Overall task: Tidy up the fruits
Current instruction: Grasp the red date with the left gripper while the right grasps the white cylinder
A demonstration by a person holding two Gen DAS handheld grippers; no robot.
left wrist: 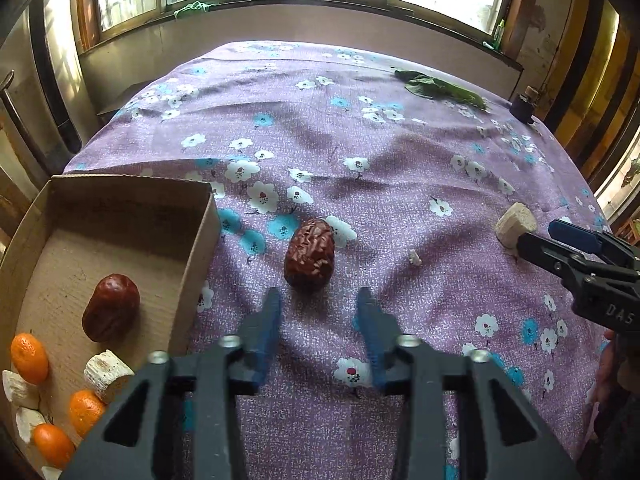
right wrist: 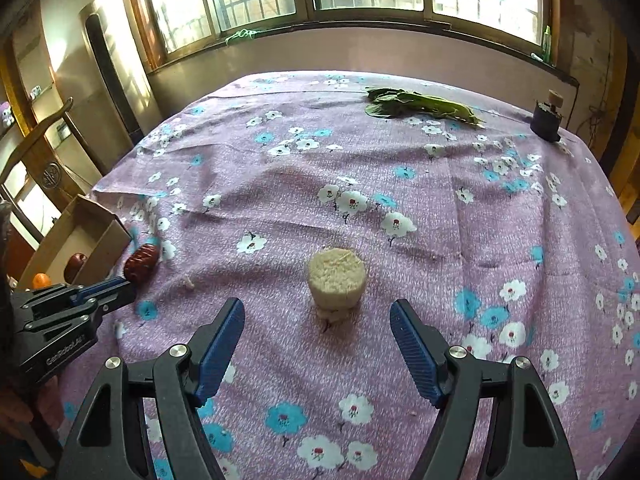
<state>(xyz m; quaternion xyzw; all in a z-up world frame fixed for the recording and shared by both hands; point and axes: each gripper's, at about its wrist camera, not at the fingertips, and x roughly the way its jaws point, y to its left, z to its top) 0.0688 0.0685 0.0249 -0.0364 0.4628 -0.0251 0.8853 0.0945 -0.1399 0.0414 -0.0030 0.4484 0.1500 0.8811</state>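
A wrinkled red date (left wrist: pixel 310 255) lies on the purple flowered cloth, just ahead of my open, empty left gripper (left wrist: pixel 319 296). The date also shows in the right wrist view (right wrist: pixel 141 263). A pale sugarcane chunk (right wrist: pixel 337 277) stands just ahead of my open, empty right gripper (right wrist: pixel 318 308); the chunk also shows in the left wrist view (left wrist: pixel 516 224). A cardboard box (left wrist: pixel 200 248) at the left holds another date (left wrist: pixel 111 307), small oranges (left wrist: pixel 29 358) and pale sugarcane pieces (left wrist: pixel 107 372).
Green leaves (right wrist: pixel 420 105) and a small dark bottle with a cork (right wrist: pixel 546 117) lie at the table's far right. A small pale crumb (left wrist: pixel 414 257) lies on the cloth between the date and the chunk. A wooden chair (right wrist: pixel 48 152) stands at the left.
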